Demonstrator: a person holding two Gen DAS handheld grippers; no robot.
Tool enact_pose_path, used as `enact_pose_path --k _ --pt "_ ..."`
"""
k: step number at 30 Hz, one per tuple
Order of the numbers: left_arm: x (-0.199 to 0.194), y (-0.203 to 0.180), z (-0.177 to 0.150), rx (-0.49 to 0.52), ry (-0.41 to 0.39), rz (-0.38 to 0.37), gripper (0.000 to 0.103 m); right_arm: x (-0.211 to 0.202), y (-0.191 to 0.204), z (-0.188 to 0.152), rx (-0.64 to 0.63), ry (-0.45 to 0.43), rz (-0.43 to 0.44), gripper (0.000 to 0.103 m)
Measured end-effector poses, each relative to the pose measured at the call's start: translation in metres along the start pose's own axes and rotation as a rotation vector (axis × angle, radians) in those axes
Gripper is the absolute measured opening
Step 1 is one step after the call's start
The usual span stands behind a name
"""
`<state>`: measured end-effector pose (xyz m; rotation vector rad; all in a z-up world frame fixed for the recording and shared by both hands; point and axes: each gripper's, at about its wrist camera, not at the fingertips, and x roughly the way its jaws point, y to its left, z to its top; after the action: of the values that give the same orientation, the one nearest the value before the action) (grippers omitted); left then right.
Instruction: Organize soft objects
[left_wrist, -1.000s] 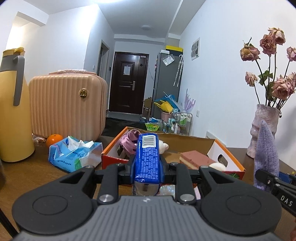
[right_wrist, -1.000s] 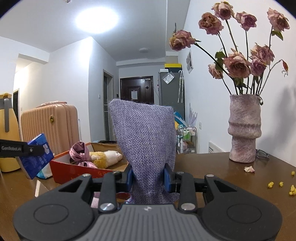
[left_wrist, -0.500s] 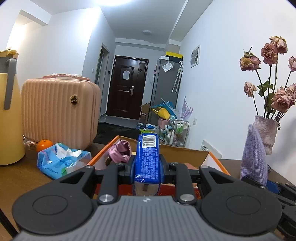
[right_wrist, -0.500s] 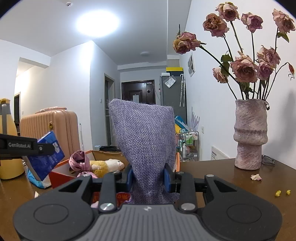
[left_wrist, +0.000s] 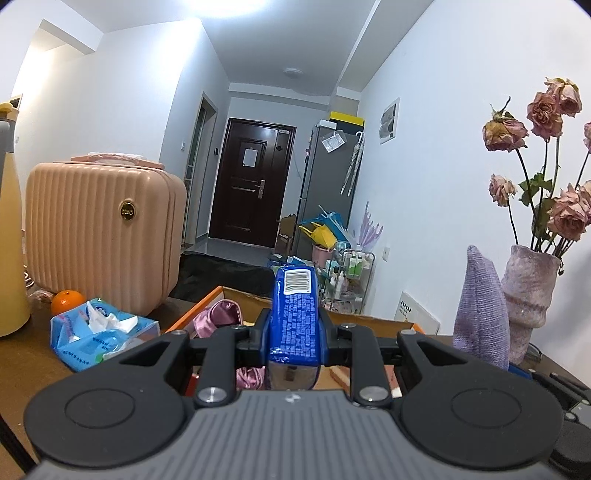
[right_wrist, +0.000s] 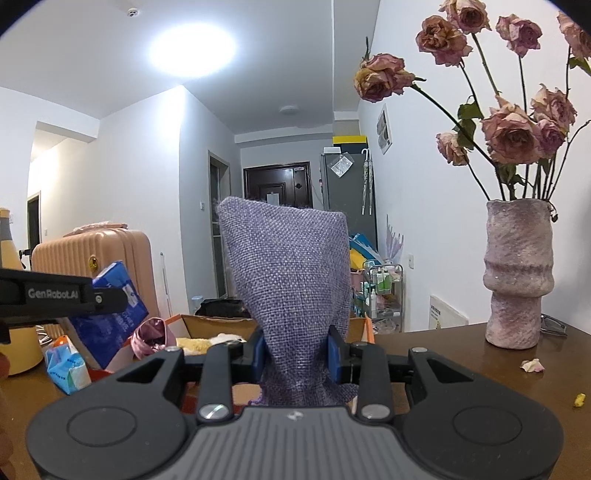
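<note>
my left hand-held gripper (left_wrist: 294, 328) clamps the blue packet (left_wrist: 294, 314). my right hand-held gripper (right_wrist: 295, 350) pinches the purple pouch (right_wrist: 288, 280) above the cardboard box (right_wrist: 207, 325).

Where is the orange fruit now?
In the left wrist view, the orange sits low left on the table, between the peach suitcase and the tissue pack.

A home: hallway door (left_wrist: 251, 188), suitcase (left_wrist: 99, 229), dried roses (right_wrist: 509, 125).

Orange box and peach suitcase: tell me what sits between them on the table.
In the left wrist view, an opened blue tissue pack lies between the peach suitcase and the orange box, with an orange just behind it.
</note>
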<state>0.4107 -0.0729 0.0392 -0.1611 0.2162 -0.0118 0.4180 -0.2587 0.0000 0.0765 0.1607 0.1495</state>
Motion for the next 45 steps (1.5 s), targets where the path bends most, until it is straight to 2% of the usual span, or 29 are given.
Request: enact_pose_path --k 18,28,45 --pt "0.057 0.000 0.010 -0.017 -0.004 0.020 0.024 0.057 0.007 0.009 -0.010 0.015 0.014 0.032" --pt "0.082 -0.001 0.009 0.004 0.001 0.033 0.024 0.085 0.012 0.011 -0.031 0.077 0.030 0.031" --pt "0.111 -0.009 -0.003 0.081 0.040 0.030 0.024 0.124 0.011 0.003 -0.062 0.238 0.029 0.031"
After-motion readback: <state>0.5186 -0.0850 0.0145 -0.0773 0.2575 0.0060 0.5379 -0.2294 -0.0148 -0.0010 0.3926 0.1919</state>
